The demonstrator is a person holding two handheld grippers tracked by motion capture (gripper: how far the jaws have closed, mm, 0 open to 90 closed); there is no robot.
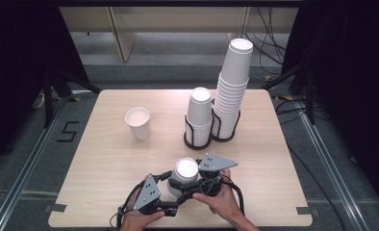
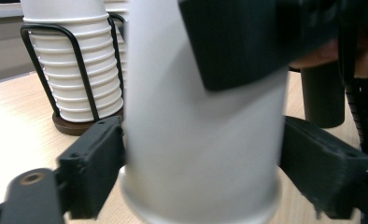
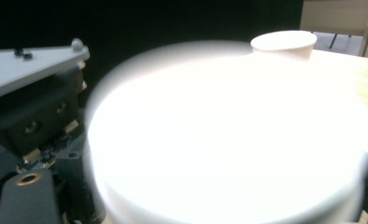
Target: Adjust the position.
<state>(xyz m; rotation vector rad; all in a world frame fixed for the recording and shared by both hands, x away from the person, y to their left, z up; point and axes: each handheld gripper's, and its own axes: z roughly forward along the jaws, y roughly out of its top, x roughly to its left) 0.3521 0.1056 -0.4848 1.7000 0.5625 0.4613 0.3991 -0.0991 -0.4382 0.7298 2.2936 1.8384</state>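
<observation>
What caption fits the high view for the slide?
Both grippers, left and right, close around an inverted paper cup at the table's near edge, behind it two racked cup stacks.

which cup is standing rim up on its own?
The lone cup at the table's left. The stacked cups in the wire holders sit upside down, and another inverted cup is between the grippers.

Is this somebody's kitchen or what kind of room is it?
Probably a lab or test room, not a kitchen: one light wooden table on grey floor, loose black cables behind, dark curtains, and stacks of white paper cups.
</observation>
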